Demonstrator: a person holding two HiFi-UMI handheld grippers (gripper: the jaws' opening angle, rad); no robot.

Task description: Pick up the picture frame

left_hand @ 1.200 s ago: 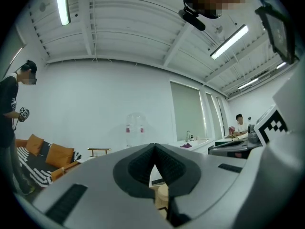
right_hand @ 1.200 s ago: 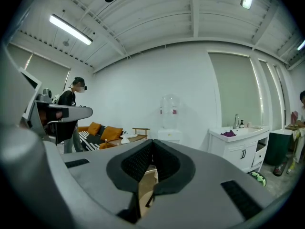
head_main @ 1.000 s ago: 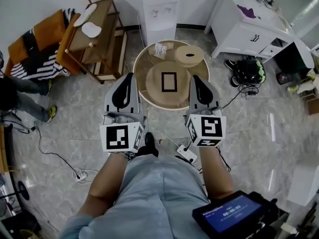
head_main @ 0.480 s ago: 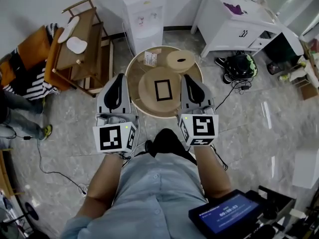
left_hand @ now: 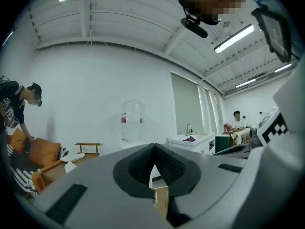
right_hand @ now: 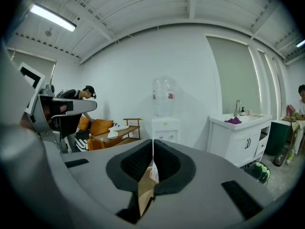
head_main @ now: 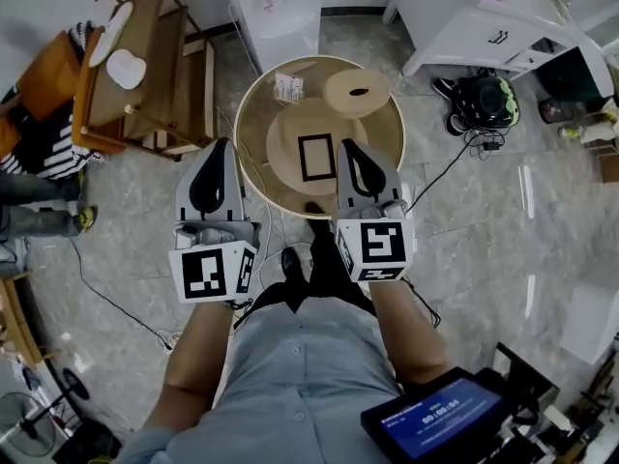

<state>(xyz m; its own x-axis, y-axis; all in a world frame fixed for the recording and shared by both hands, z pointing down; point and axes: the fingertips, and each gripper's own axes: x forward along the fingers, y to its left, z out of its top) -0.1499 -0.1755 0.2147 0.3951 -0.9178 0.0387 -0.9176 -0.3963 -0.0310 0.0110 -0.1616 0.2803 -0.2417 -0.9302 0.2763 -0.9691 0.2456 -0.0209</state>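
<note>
The black picture frame (head_main: 316,157) lies flat on a round wooden board on the low round table (head_main: 253,143). My left gripper (head_main: 221,144) hangs at the table's left rim with its jaws shut (left_hand: 154,147) and nothing between them. My right gripper (head_main: 349,146) reaches over the table's near edge, just right of the frame and clear of it. Its tips (right_hand: 153,144) meet and nothing is between them, though the jaws are just beginning to open. Both gripper views look over the table at the far wall, and the frame is hidden in them.
A round wooden lid with a hole (head_main: 356,92) and a small printed card (head_main: 287,87) share the table. Behind stand a water dispenser (head_main: 276,8), a white cabinet (head_main: 474,17) and a wooden rack (head_main: 145,66). A black bag (head_main: 486,104) and cables lie on the floor.
Both grippers have moved forward and down toward the table. The right one now overlaps the table's near edge beside the frame, and the left one has reached the left rim.
</note>
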